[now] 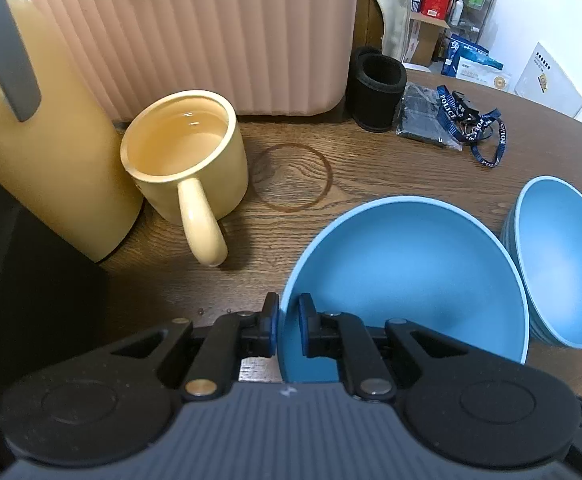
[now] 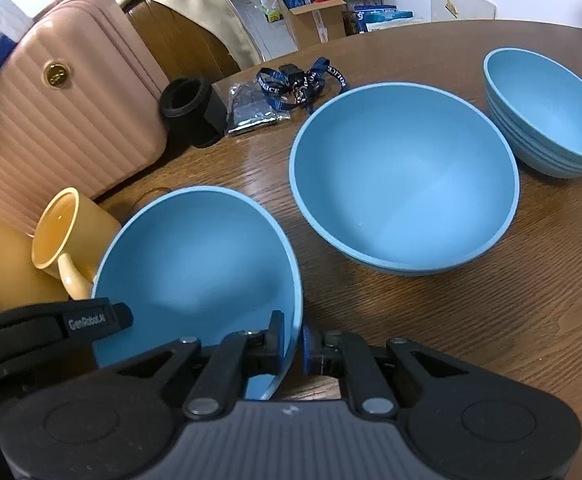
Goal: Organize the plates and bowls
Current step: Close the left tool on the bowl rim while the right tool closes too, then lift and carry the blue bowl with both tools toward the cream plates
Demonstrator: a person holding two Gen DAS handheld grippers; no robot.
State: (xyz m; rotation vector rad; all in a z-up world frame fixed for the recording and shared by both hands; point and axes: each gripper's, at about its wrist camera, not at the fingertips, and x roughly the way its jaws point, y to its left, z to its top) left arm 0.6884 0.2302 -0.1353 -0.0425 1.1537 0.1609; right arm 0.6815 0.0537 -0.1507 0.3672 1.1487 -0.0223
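Yellow mug [image 1: 185, 164] just beside gripped bowl [image 1: 403, 276].

We see even, soft indoor light in both views, brightest toward twelve o'clock. The tabletop [image 2: 471, 320] shows a pale sheen, and the yellow mug [image 1: 187, 160] casts a short, soft shadow. Fisheye bending curves the edges; the corners go black, perhaps vignetting.

Left gripper [image 1: 288, 328] and right gripper [image 2: 293, 340]: matte black plastic linkage arms, silver round pivot screws, blue-padded fingers [image 1: 306, 320], ribbed grey housing, white "GenRobot.AI" marking on the arm at left in the right view.
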